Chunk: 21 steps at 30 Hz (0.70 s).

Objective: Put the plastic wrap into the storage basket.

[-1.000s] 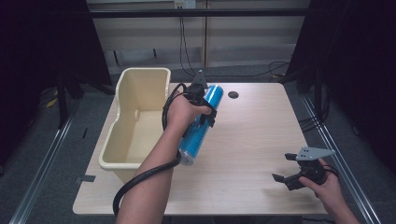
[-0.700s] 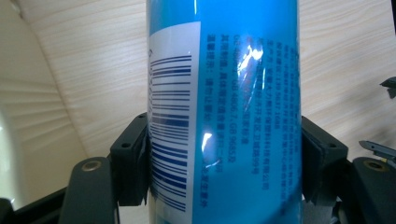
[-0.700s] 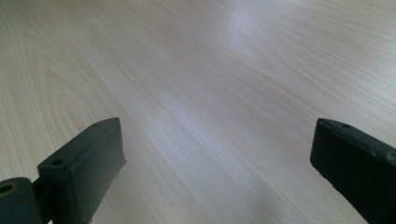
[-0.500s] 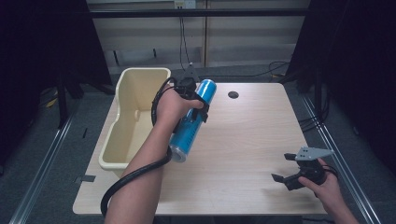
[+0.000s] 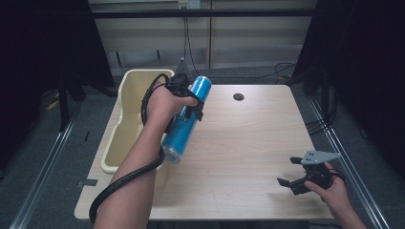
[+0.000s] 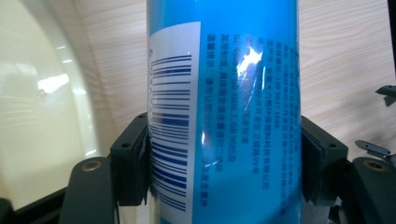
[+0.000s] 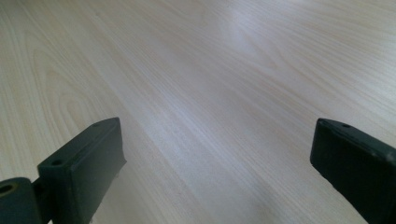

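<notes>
Here the left gripper [image 5: 191, 102] is clamping the blue can [image 5: 187, 121] mid-body, jaws pressing both sides, holding it tilted above the table [image 5: 248, 143] beside the bin [image 5: 125, 95], likely for dropping in. The right gripper [image 5: 298, 179] is resting open, apart.

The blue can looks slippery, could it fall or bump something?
Maybe. The left gripper pinches the can across its glossy round middle, so it might slide or swing. It hangs tilted beside the tub, so its low end could knock the rim. A drop would hit the table.
</notes>
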Available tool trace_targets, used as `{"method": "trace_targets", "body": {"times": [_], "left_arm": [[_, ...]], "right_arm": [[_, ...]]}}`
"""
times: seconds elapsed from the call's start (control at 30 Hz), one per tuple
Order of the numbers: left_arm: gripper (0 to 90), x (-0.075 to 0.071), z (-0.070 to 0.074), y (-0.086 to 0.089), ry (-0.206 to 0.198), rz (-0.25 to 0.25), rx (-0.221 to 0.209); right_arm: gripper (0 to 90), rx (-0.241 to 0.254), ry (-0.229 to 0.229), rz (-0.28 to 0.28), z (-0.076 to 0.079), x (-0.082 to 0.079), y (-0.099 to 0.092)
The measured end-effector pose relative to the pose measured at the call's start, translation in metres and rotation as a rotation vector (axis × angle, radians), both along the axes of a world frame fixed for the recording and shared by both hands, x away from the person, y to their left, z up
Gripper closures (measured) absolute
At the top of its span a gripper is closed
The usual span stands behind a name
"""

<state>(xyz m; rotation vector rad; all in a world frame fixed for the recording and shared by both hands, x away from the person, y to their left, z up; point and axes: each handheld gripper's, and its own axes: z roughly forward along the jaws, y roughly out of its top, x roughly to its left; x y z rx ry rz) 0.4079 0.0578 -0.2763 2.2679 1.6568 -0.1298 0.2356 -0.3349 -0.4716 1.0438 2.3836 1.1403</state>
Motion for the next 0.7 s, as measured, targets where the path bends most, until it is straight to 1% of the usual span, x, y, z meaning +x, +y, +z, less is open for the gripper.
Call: {"method": "trace_targets", "body": {"times": [0.03, 0.07, 0.1, 0.17, 0.27, 0.33, 0.47, 0.5, 0.63, 0.7], "left_arm": [[32.2, 0.000, 0.002, 0.004, 0.001, -0.003, 0.000], [32.2, 0.000, 0.002, 0.004, 0.001, -0.003, 0.000], [32.2, -0.001, 0.003, 0.006, -0.002, 0.008, -0.001], [32.2, -0.002, 0.005, 0.011, -0.004, 0.012, -0.004], [32.2, -0.002, 0.006, 0.015, -0.003, 0.020, -0.002], [32.2, -0.003, 0.007, 0.017, 0.002, 0.025, -0.007], [32.2, -0.005, 0.010, 0.023, -0.005, 0.034, -0.006], [32.2, -0.006, 0.012, 0.026, -0.006, 0.047, -0.005], [32.2, -0.008, 0.014, 0.032, -0.013, 0.063, -0.004], [32.2, -0.009, 0.014, 0.035, -0.012, 0.071, -0.004]], "right_arm": [[2.8, -0.004, 0.001, -0.006, 0.000, 0.000, 0.000], [2.8, -0.004, 0.001, -0.006, 0.000, 0.000, 0.000], [2.8, -0.004, 0.001, -0.006, 0.000, 0.000, 0.000], [2.8, -0.004, -0.001, -0.001, 0.000, 0.000, 0.001], [2.8, -0.002, 0.008, -0.003, 0.000, 0.000, 0.001], [2.8, -0.001, 0.007, 0.001, 0.000, 0.000, 0.002], [2.8, -0.004, 0.003, 0.002, 0.000, 0.001, 0.002], [2.8, -0.004, 0.002, 0.003, 0.000, 0.002, 0.002], [2.8, 0.001, 0.011, 0.012, 0.000, 0.003, 0.004], [2.8, -0.003, 0.000, 0.013, 0.000, 0.003, 0.005]]}}
